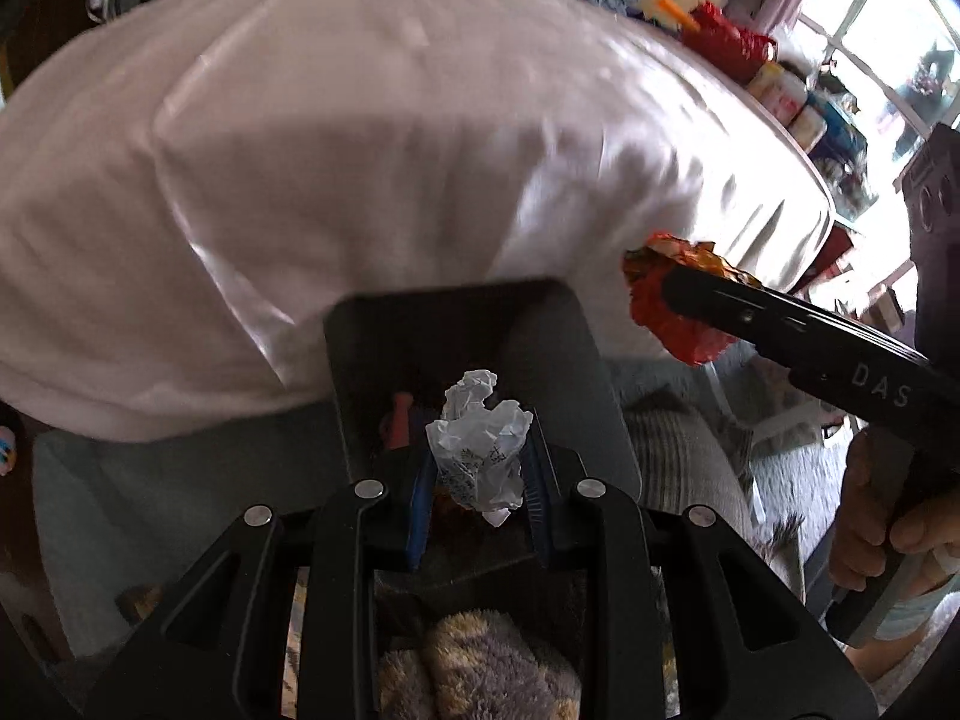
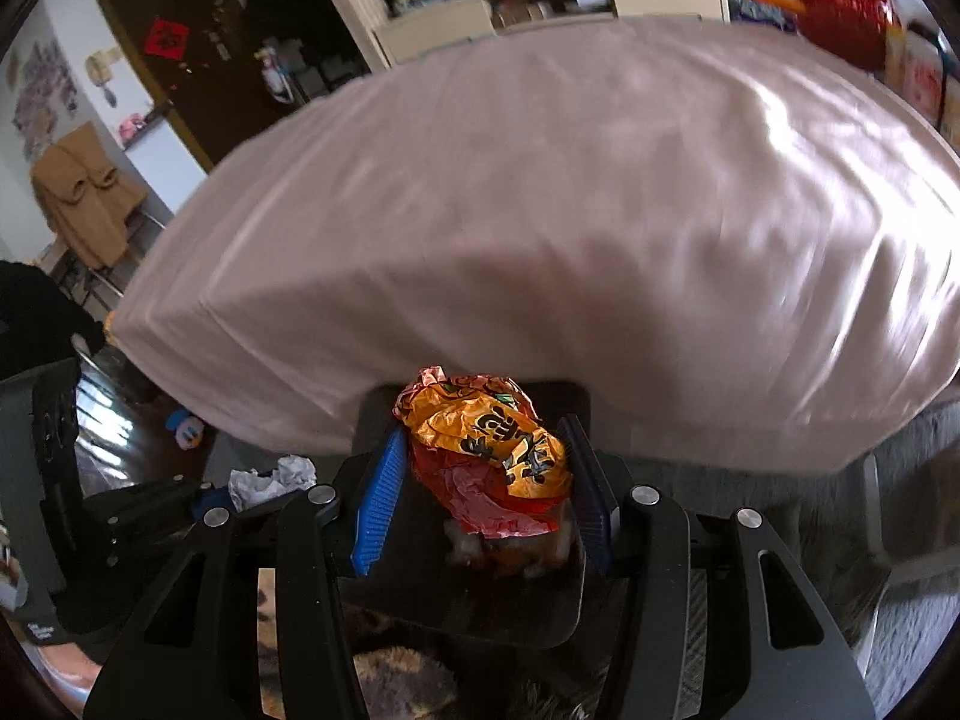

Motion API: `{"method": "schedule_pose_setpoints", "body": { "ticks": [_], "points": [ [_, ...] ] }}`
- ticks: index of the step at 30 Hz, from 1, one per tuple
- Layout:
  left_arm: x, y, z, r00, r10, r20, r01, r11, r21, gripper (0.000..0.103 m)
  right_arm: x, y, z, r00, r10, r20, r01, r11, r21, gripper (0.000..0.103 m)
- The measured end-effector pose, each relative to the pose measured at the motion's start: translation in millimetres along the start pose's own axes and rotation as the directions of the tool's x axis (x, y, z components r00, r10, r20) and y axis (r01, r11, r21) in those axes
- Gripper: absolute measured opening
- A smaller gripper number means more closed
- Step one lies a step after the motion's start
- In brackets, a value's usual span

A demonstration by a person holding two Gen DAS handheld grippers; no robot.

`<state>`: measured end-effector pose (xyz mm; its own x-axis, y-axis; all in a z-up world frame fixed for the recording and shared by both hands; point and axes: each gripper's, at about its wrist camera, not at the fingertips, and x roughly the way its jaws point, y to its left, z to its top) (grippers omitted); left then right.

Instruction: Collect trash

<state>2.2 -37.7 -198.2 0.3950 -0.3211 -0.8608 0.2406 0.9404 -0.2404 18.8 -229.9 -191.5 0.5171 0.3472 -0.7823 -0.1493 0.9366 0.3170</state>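
Left gripper (image 1: 477, 468) has its blue fingers (image 1: 420, 501) clamped on a crumpled white paper (image 1: 480, 450); the wad sticks up past the tips, lower end tucked between the pads. Right below it sits a dark bin (image 1: 564, 360), open top facing up. Inside the bin something red (image 1: 399, 423) shows, mostly hidden by the paper & left finger, can't say what it is.

Right gripper (image 2: 480, 474) fingers (image 2: 378, 498) are pressed on a crushed orange-red wrapper (image 2: 486, 456), printed w/ black characters. Its underside is blurred, some pale bits there, unclear. From the left cam the same wrapper (image 1: 666, 306) hangs right of the bin's far right corner, above rim level, w/ one black finger across it. A hand (image 1: 888, 534) grips that tool's handle at the right edge, cut off by the frame.

Behind the bin is a worktop under a white cloth (image 1: 360, 150), motion-smeared, edges soft. Far right on it, a red bag (image 1: 729, 42) & boxes, blurred. Near edge: a furry grey-tan rug (image 1: 480, 666), half covered by gripper frame. In the right cam the paper (image 2: 270, 480) & left tool sit low left, partly hidden.
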Motion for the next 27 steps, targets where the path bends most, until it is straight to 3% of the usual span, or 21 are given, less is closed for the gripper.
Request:
{"method": "schedule_pose_setpoints", "body": {
  "ticks": [5, 12, 17, 21, 27],
  "points": [
    [18.9, 4.6, -4.2, 0.998, 0.004, -0.062, -0.004, 1.000, 0.002, 0.025, 24.3, 0.1, -13.5, 0.998, -0.011, -0.058, 0.012, 1.000, 0.018, 0.052],
    [22.9, 6.2, -6.4, 0.996, -0.016, -0.085, 0.017, 1.000, 0.006, 0.025, 36.9, 0.0, -7.7, 0.996, 0.005, -0.092, -0.002, 0.999, 0.032, 0.055],
    [22.0, 8.8, -4.8, 0.997, -0.012, -0.080, 0.012, 1.000, -0.005, 0.038, 38.8, -1.7, -5.0, 0.995, 0.018, -0.096, -0.013, 0.999, 0.050, 0.063],
    [18.9, 11.5, -3.0, 0.998, -0.006, -0.066, 0.005, 1.000, -0.015, 0.053, 33.4, -2.0, -2.6, 0.997, 0.016, -0.076, -0.011, 0.998, 0.056, 0.078],
    [13.1, 6.2, -1.1, 0.999, 0.013, -0.031, -0.013, 1.000, 0.010, 0.069, 18.3, -3.6, 2.7, 0.999, -0.009, -0.032, 0.011, 0.998, 0.058, 0.087]
  ]
}}
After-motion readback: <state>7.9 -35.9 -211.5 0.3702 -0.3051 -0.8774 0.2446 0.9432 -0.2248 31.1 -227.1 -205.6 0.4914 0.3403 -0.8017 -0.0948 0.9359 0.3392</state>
